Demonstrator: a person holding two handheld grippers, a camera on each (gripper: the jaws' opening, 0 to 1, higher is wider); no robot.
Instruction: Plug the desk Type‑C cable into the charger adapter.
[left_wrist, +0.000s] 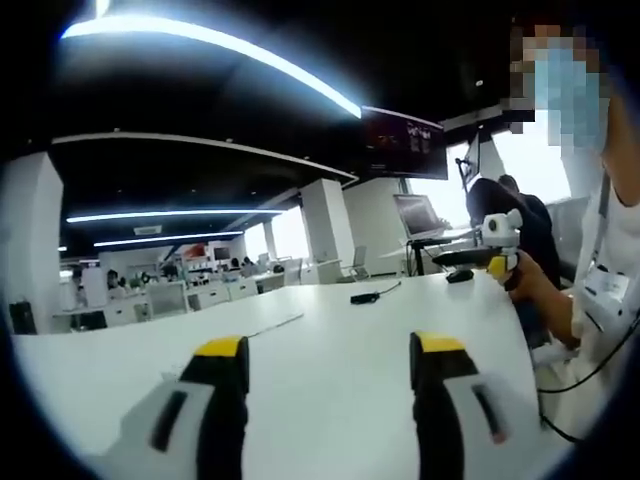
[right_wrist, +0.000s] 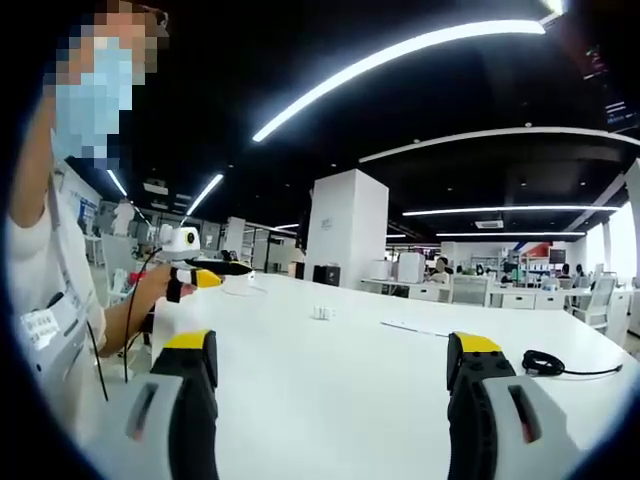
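fingers of left gripper (left_wrist: 330, 375) and right gripper (right_wrist: 335, 375) spread wide over white table (right_wrist: 330, 390).

A plain white worktop (right_wrist: 350, 370) carries a black coiled cable (right_wrist: 543, 363); both gripper jaws are black with yellow tips.

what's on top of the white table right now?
On the white table: a coiled black cable at the right, a small white adapter mid-table, and a thin flat strip. Both grippers, left and right, hover open and empty.
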